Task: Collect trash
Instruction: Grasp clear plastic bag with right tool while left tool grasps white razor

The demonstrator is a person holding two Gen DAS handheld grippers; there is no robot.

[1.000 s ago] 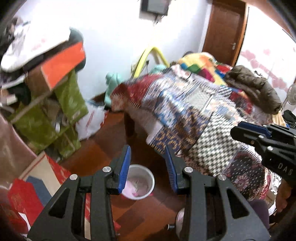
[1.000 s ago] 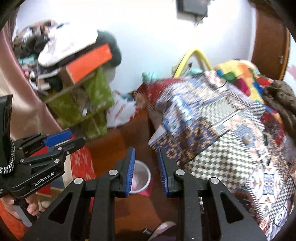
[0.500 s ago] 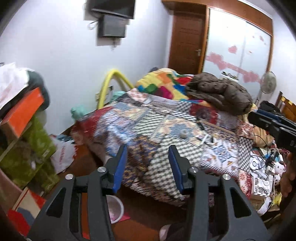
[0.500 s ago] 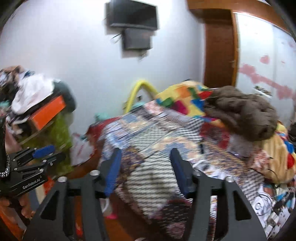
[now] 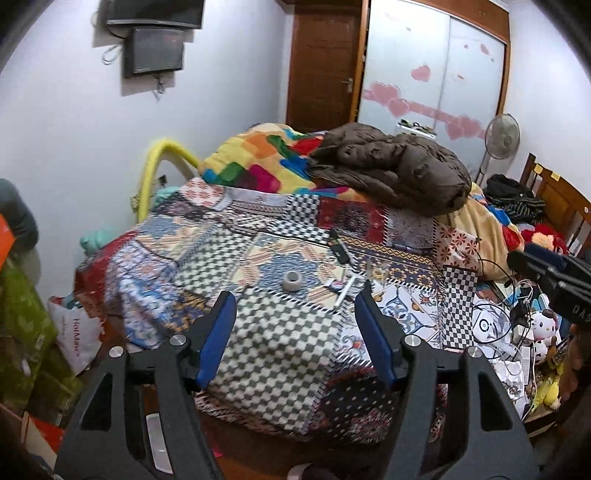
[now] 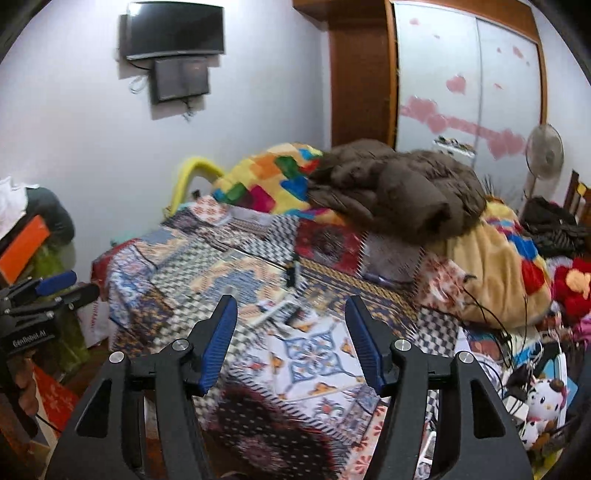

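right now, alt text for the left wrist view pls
The open, empty left gripper points over a bed with a patchwork blanket, where a small tape roll and a few scraps lie. A brown jacket is heaped behind; the right gripper shows at the right edge.

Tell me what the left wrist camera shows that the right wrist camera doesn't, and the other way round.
Only the left wrist view shows the small grey tape roll on the patchwork bedspread and the white shopping bag on the floor. Only the right wrist view shows the whole wall TV and the orange box at left. Both show the brown jacket, the standing fan and the bedspread, each through its own open, empty tool.
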